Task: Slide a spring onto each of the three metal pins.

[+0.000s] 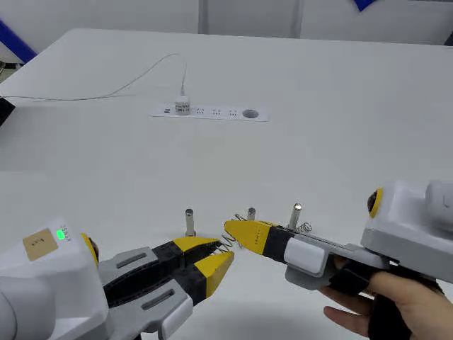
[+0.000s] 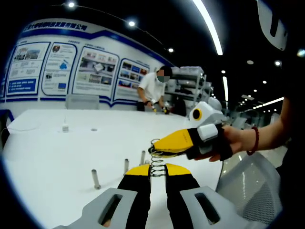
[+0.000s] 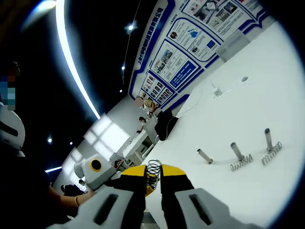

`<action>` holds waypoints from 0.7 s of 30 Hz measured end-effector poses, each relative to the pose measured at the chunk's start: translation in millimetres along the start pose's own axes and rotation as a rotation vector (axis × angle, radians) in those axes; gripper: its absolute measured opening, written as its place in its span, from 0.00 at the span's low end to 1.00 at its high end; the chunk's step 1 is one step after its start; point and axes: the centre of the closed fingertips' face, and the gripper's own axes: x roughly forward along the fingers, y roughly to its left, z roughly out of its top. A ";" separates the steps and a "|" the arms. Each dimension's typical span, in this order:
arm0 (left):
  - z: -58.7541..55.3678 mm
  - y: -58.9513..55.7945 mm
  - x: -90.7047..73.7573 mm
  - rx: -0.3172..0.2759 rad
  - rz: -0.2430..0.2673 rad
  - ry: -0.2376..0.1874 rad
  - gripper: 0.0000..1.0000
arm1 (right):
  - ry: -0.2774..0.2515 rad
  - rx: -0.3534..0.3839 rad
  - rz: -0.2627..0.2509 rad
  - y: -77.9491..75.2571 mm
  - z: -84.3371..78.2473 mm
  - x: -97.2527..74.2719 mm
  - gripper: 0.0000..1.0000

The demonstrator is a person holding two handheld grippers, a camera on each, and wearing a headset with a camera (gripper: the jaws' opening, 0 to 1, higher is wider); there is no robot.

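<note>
One small wire spring hangs above the white table, gripped from both sides. My left gripper comes from the lower left and is shut on its lower end; in the left gripper view the spring stands between the yellow tips of the left gripper. My right gripper reaches in from the right, shut on the other end. Three upright metal pins stand just behind, all bare. Two loose springs lie beside pins.
A white power strip with a plug and a thin cable lies further back on the table. A person stands at a far bench. A grey chair sits beside the table's near edge.
</note>
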 end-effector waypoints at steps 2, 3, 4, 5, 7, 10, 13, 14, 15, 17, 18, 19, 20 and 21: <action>0.4 -0.5 -0.4 0.012 0.002 0.007 0.10 | 0.002 0.000 0.004 0.9 -0.2 0.1 0.11; 0.5 -0.4 -0.7 0.017 0.003 0.010 0.10 | 0.002 -0.002 0.005 1.2 -0.2 0.1 0.11; 0.3 0.0 -0.7 0.026 0.007 0.019 0.11 | 0.005 -0.011 0.006 1.4 -0.6 0.5 0.11; -0.2 0.3 -0.8 0.033 0.008 0.028 0.11 | 0.009 -0.020 0.007 1.9 -1.0 0.9 0.11; -2.1 1.0 -0.4 0.033 0.017 0.053 0.11 | 0.022 -0.055 0.001 2.3 -2.6 2.4 0.11; -4.3 2.1 -0.5 0.059 0.032 0.079 0.11 | 0.037 -0.101 -0.004 4.0 -4.2 4.2 0.11; -6.1 2.6 -0.5 0.082 0.040 0.099 0.11 | 0.051 -0.140 -0.010 4.3 -5.1 5.7 0.11; -6.9 2.8 -0.4 0.089 0.040 0.106 0.11 | 0.056 -0.155 -0.013 4.8 -5.7 6.2 0.11; -7.8 3.8 -0.7 0.093 0.044 0.114 0.11 | 0.063 -0.173 -0.018 4.7 -6.5 6.9 0.11; -9.5 5.4 -1.0 0.100 0.050 0.125 0.13 | 0.080 -0.204 -0.027 3.8 -8.1 7.9 0.11; -10.1 6.8 -1.2 0.103 0.058 0.129 0.15 | 0.086 -0.214 -0.030 3.6 -8.8 8.4 0.11; -11.1 8.1 -1.6 0.114 0.063 0.135 0.18 | 0.094 -0.237 -0.035 3.2 -9.7 8.8 0.11; -11.9 8.3 -1.7 0.117 0.062 0.140 0.19 | 0.098 -0.248 -0.037 2.8 -10.1 9.2 0.11; -12.7 8.5 -1.9 0.118 0.062 0.144 0.19 | 0.102 -0.254 -0.039 2.5 -10.8 9.6 0.11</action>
